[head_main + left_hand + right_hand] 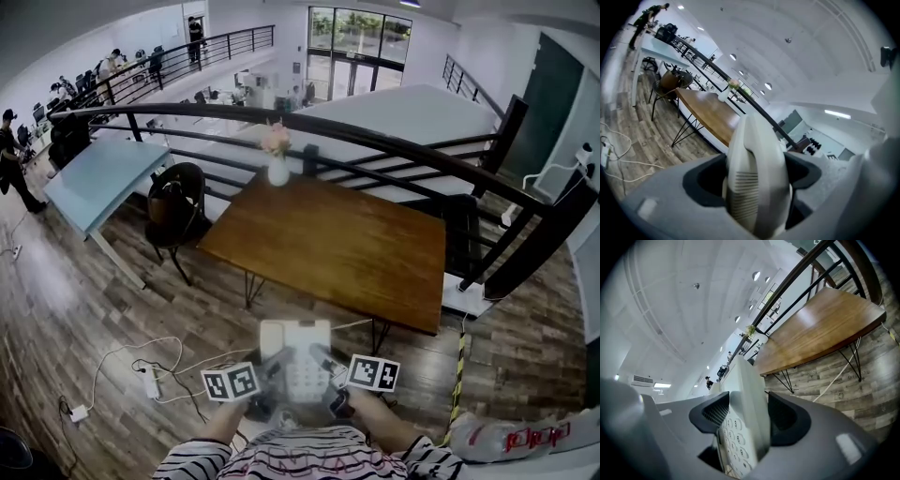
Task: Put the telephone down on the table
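Observation:
A white desk telephone (298, 358) is held in the air close to my body, short of the brown wooden table (337, 246). My left gripper (270, 373) is shut on its handset side; in the left gripper view the handset (754, 178) fills the gap between the dark jaws. My right gripper (325, 367) is shut on the keypad side, and the number keys (736, 446) show between its jaws. The tabletop (820, 329) lies ahead and lower.
A white vase with flowers (277, 161) stands at the table's far edge by a black railing (375, 141). A dark chair (176, 208) sits left of the table beside a pale blue table (98, 178). Cables and a power strip (150, 382) lie on the wooden floor.

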`<state>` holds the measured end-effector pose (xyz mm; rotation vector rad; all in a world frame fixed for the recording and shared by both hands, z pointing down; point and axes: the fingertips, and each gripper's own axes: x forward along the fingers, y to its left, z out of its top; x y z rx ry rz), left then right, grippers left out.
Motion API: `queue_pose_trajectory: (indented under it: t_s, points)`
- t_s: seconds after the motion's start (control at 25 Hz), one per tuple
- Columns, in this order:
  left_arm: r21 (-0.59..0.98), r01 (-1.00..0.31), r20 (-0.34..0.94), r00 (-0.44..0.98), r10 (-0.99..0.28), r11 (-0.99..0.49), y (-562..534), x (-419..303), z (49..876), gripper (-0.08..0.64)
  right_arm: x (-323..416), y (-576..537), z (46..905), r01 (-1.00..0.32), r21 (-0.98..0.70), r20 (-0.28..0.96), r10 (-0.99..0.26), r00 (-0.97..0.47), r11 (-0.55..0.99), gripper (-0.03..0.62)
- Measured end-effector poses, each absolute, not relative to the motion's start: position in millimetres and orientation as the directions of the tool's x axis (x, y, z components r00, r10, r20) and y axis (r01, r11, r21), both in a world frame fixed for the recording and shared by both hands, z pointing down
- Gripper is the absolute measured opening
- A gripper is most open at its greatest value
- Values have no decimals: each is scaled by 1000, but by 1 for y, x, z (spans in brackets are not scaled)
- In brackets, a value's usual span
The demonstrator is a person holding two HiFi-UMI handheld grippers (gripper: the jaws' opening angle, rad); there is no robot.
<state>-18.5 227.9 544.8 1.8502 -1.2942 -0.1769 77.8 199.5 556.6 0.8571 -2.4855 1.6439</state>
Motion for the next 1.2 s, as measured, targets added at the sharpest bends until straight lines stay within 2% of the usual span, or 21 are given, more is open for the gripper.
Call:
queue_pose_trajectory:
  t_s: [0.28, 0.68, 1.2]
  points:
    - [716, -689, 324, 467, -823, -109, 211, -45, 547, 379, 51, 184, 560, -472, -838, 335, -424, -842, 275, 258]
    - [703, -709, 341, 415, -843, -64, 162, -75, 548, 379, 21, 128, 559, -450, -842, 328, -380, -865, 297, 256]
    - [699, -713, 316, 374, -872, -52, 36, -58, 536, 379, 35, -2, 549, -422, -842, 308, -343, -888, 337, 256]
